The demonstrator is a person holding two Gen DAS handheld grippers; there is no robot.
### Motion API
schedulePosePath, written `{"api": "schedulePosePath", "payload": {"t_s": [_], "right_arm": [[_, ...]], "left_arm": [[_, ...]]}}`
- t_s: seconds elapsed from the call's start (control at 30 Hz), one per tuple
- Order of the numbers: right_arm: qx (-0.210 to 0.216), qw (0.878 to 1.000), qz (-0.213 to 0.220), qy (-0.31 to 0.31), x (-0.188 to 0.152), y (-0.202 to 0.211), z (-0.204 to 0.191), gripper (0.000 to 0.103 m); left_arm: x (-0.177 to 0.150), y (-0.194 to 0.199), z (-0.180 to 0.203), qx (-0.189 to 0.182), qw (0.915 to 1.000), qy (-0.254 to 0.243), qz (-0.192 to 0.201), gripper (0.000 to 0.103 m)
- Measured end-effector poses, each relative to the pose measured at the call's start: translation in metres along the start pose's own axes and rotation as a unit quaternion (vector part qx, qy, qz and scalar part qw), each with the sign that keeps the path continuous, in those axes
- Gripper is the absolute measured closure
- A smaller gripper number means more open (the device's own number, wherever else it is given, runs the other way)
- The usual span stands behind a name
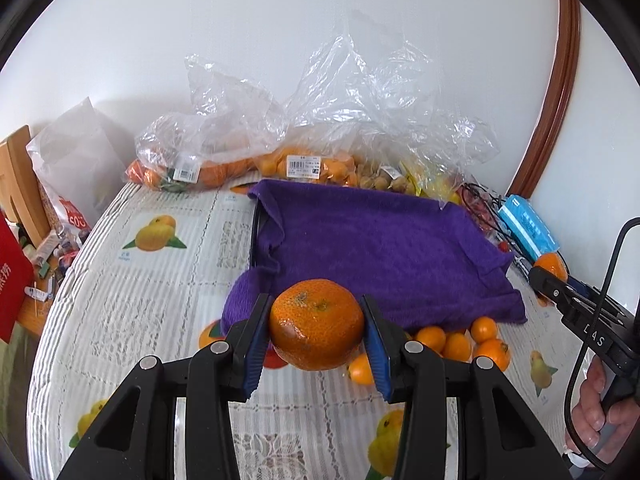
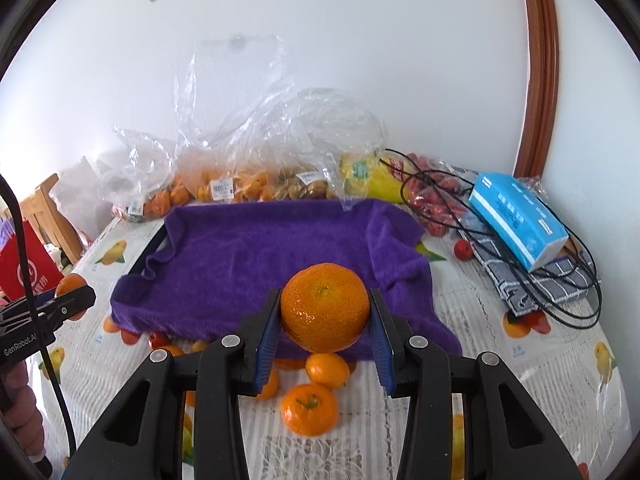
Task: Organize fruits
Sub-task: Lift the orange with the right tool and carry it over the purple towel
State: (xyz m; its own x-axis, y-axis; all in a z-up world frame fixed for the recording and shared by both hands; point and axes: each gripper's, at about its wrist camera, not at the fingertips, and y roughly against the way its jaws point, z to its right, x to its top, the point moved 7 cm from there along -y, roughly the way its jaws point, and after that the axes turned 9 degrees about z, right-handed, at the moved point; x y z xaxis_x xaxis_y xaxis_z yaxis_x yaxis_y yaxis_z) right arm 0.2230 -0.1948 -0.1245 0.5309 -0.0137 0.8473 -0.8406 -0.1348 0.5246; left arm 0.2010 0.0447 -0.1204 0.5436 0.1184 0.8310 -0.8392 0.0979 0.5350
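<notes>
My left gripper (image 1: 316, 326) is shut on a mandarin (image 1: 317, 323) with a brown blemish, held above the table's near side. My right gripper (image 2: 325, 314) is shut on a brighter mandarin (image 2: 325, 307). Each gripper shows at the edge of the other's view, the right one (image 1: 550, 280) and the left one (image 2: 74, 290), both with fruit between the pads. Ahead lies a tray draped in a purple towel (image 1: 380, 248) (image 2: 280, 256). Several small oranges (image 1: 460, 340) lie loose at the towel's front edge, also seen as loose oranges (image 2: 310, 408) under my right gripper.
Clear plastic bags of oranges (image 1: 224, 160) and other fruit (image 2: 248, 184) line the wall. A blue tissue pack (image 2: 520, 220), black cables (image 2: 560, 288) and a checked cloth sit at the right. A red bag (image 1: 12, 280) and wooden chair are at the left. The fruit-print tablecloth (image 1: 140, 300) covers the table.
</notes>
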Motion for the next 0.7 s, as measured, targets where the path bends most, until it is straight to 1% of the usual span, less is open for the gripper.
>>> {"api": "schedulePosePath", "payload": {"t_s": [0.37, 0.7], "right_arm": [[0.014, 1.0, 0.005, -0.003, 0.017, -0.028, -0.007, 0.062], [0.02, 1.0, 0.004, 0.0, 0.033, -0.05, -0.01, 0.062]], "left_arm": [[0.024, -0.023, 0.003, 0.001, 0.9999, -0.007, 0.014, 0.062], [0.037, -0.051, 0.003, 0.003, 1.0, 0.0, 0.007, 0.062]]}}
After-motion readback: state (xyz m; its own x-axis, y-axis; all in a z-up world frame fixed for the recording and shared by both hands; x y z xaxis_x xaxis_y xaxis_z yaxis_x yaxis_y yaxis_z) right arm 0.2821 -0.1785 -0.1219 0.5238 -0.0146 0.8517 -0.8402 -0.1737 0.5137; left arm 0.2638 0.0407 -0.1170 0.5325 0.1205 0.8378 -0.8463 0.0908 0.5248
